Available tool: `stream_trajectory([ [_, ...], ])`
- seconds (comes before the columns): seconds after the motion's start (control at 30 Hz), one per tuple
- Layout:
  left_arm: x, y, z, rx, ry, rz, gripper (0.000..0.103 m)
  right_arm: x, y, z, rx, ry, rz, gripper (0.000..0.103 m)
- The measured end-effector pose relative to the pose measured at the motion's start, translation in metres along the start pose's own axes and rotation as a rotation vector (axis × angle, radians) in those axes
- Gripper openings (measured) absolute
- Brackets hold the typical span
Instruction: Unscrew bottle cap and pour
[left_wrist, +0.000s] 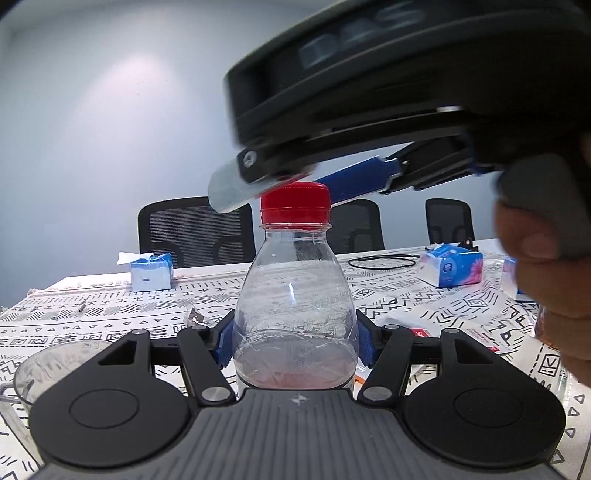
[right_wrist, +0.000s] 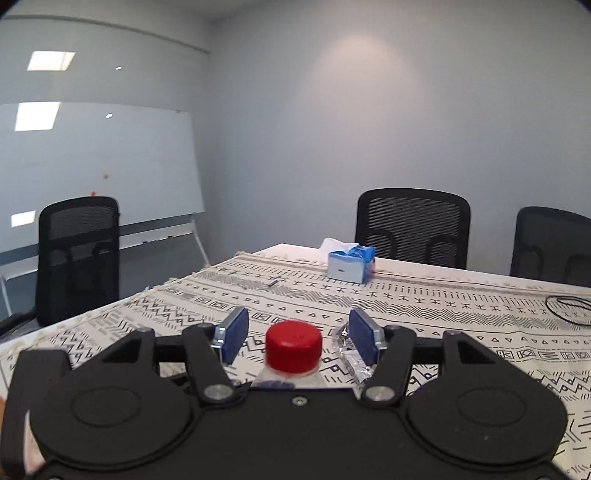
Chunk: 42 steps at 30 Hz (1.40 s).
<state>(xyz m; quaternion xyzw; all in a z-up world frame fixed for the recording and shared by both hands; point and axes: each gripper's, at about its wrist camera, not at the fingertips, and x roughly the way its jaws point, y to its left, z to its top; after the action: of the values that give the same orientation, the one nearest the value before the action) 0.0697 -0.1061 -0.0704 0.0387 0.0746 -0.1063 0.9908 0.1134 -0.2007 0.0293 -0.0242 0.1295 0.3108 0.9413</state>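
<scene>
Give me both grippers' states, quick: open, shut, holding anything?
Left gripper: shut on the clear plastic bottle, gripping its lower body.
Right gripper: open, fingers either side of the red screw cap, not touching it.

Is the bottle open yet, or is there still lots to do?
Not open yet. Done: the left tongs grip the clear bottle upright. In hand: the right tongs sit open on either side of the red cap, not squeezing it. Left: twist the cap off, then pour, maybe into the clear cup.
</scene>
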Motion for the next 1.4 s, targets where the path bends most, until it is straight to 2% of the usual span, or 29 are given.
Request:
stream_trajectory([
  [0.03, 0.000, 0.000, 0.000, 0.001, 0.000, 0.000, 0.059, 0.004, -0.002, 0.000, 0.015, 0.003, -0.004, 0.056],
  [0.1, 0.000, 0.000, 0.000, 0.003, -0.001, 0.000, 0.059, 0.009, -0.003, -0.001, 0.023, 0.015, 0.007, 0.035],
  [0.13, 0.000, 0.000, 0.000, 0.001, -0.001, -0.002, 0.059, 0.012, -0.003, -0.002, 0.026, 0.020, 0.013, 0.033],
  [0.27, -0.001, 0.002, 0.000, -0.010, -0.001, -0.007, 0.059, 0.019, -0.007, -0.006, 0.018, 0.014, 0.053, 0.033],
  [0.43, -0.001, 0.006, 0.000, -0.033, 0.001, -0.012, 0.058, 0.024, -0.024, -0.008, -0.031, -0.006, 0.188, 0.033],
  [0.6, 0.000, 0.009, 0.001, -0.050, 0.002, -0.013, 0.058, 0.033, -0.046, -0.009, -0.140, -0.051, 0.415, 0.033],
  [0.73, -0.001, 0.009, 0.001, -0.052, 0.000, -0.020, 0.058, 0.042, -0.066, -0.006, -0.161, -0.065, 0.579, 0.033],
  [0.8, -0.002, 0.009, 0.001, -0.054, 0.001, -0.024, 0.058, 0.043, -0.071, -0.004, -0.158, -0.057, 0.612, 0.033],
  [0.87, -0.001, 0.009, 0.001, -0.053, 0.000, -0.027, 0.058, 0.042, -0.070, -0.002, -0.138, -0.035, 0.598, 0.034],
  [0.9, -0.001, 0.008, 0.001, -0.052, 0.000, -0.026, 0.058, 0.040, -0.066, 0.000, -0.122, -0.023, 0.556, 0.035],
  [0.93, -0.001, 0.007, 0.001, -0.050, 0.000, -0.026, 0.058, 0.036, -0.057, 0.000, -0.097, -0.014, 0.469, 0.040],
  [0.97, 0.000, 0.007, 0.001, -0.047, 0.000, -0.026, 0.059, 0.031, -0.047, 0.001, -0.070, -0.009, 0.364, 0.051],
  [1.0, 0.000, 0.006, 0.001, -0.042, -0.001, -0.024, 0.059, 0.025, -0.036, 0.001, -0.037, -0.004, 0.245, 0.056],
  [1.03, -0.001, 0.005, 0.001, -0.038, -0.004, -0.022, 0.059, 0.020, -0.028, 0.001, 0.000, 0.007, 0.159, 0.057],
  [1.07, -0.001, 0.005, 0.001, -0.038, -0.004, -0.021, 0.059, 0.017, -0.023, 0.000, 0.032, 0.021, 0.123, 0.057],
  [1.17, 0.001, 0.006, 0.001, -0.046, 0.001, -0.011, 0.059, 0.012, -0.023, -0.001, 0.098, 0.030, 0.102, 0.057],
  [1.4, 0.000, 0.004, 0.001, -0.036, 0.001, -0.005, 0.059, 0.012, -0.025, -0.005, 0.103, 0.034, 0.093, 0.060],
])
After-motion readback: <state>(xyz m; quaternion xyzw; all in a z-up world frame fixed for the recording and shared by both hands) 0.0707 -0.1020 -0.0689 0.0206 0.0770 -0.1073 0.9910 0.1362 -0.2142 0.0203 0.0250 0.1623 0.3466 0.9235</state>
